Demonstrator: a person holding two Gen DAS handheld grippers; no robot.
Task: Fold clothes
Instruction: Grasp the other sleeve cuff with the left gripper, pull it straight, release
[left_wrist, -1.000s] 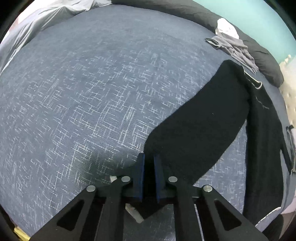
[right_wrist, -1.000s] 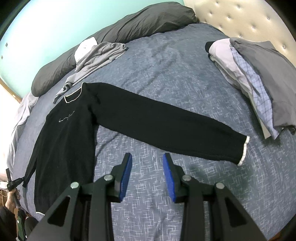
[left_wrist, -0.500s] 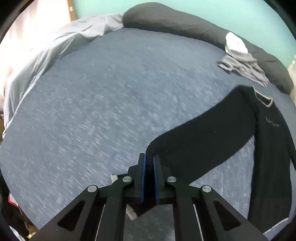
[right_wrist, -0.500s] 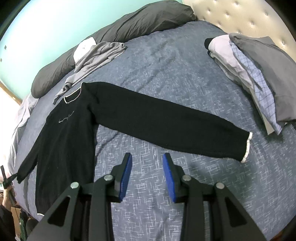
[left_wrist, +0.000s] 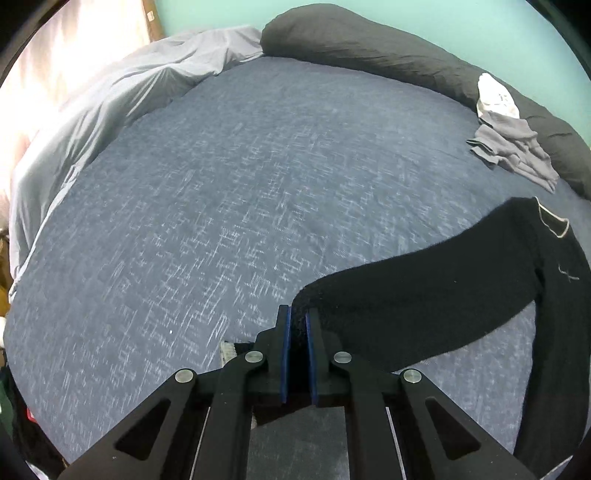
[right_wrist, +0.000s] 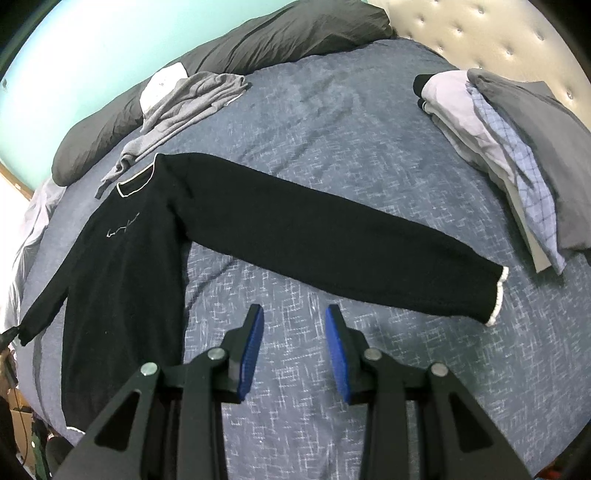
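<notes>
Left wrist view, left hand-held gripper (left_wrist: 297, 325) pinching black sweater (right_wrist: 122, 258) sleeve cuff, right hand-held gripper (right_wrist: 294, 321) wide apart above bed (right_wrist: 332, 122), empty.

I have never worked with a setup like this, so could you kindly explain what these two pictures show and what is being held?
There is no robot here: a person carries a two-finger gripper in each hand, and each gripper has a wide-angle camera looking along its fingers. One picture comes from the left gripper, which is shut on a sleeve of the black sweater. The other comes from the right gripper, which is open, holds nothing, and hovers over the blue bedspread. From there you see the sweater spread flat with its other sleeve stretched out. Also on the bed are a crumpled grey garment, a long dark pillow and a stack of folded clothes.
</notes>
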